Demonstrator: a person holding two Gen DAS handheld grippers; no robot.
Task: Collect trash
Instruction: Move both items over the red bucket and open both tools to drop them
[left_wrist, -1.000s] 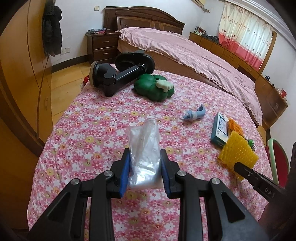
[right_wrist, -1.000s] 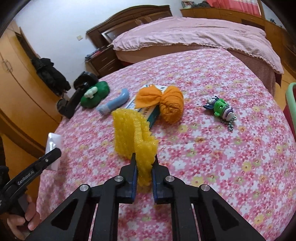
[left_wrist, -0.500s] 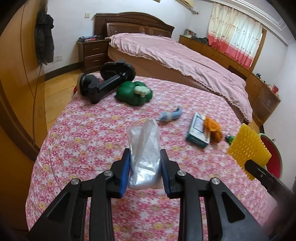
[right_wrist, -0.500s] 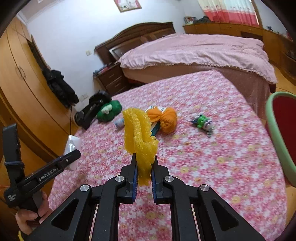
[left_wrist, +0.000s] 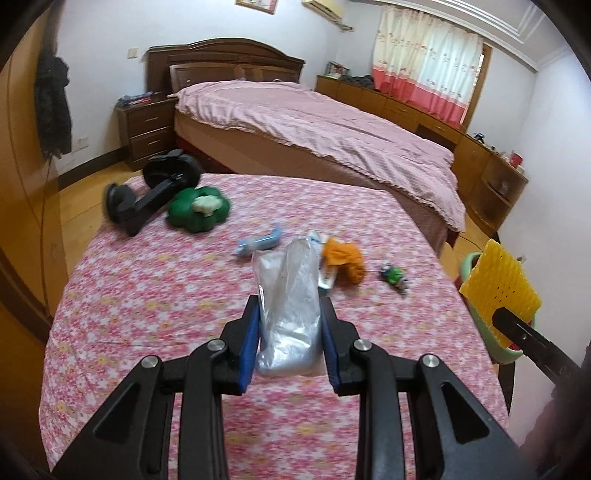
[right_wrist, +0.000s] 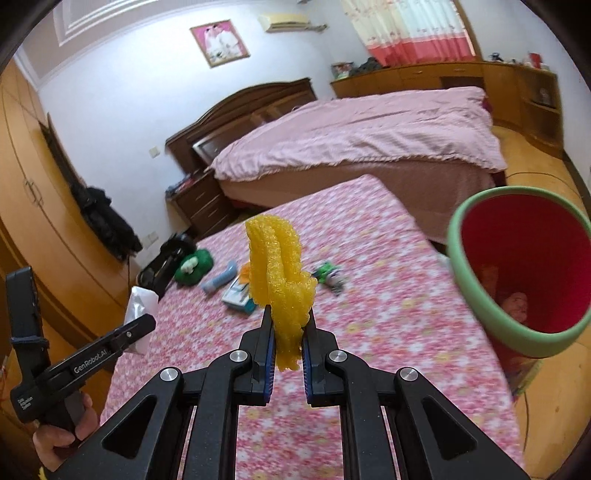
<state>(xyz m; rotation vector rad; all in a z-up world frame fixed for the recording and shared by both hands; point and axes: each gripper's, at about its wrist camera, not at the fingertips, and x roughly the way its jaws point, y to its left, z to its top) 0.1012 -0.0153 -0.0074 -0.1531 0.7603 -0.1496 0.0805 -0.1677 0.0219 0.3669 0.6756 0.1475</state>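
My left gripper (left_wrist: 289, 314) is shut on a clear crumpled plastic bag (left_wrist: 288, 295), held above the flowered table (left_wrist: 147, 295). My right gripper (right_wrist: 288, 325) is shut on a yellow foam net (right_wrist: 280, 266), held upright above the table's right part. The foam net also shows in the left wrist view (left_wrist: 498, 284) at the right, in front of the bin. A red bin with a green rim (right_wrist: 517, 266) stands off the table's right edge, to the right of my right gripper; some trash lies inside. The left gripper and its bag (right_wrist: 138, 306) show at the left of the right wrist view.
On the table lie a black phone holder (left_wrist: 151, 195), a green plush toy (left_wrist: 199, 210), a blue tube (left_wrist: 258, 242), a small box (right_wrist: 238, 295), an orange cloth bundle (left_wrist: 343, 258) and a small green toy (left_wrist: 393, 275). A pink bed (left_wrist: 314, 129) stands beyond.
Both grippers have risen and swung right with their loads. The red bin has come much closer in the right wrist view. The foam net now sits in front of the bin.
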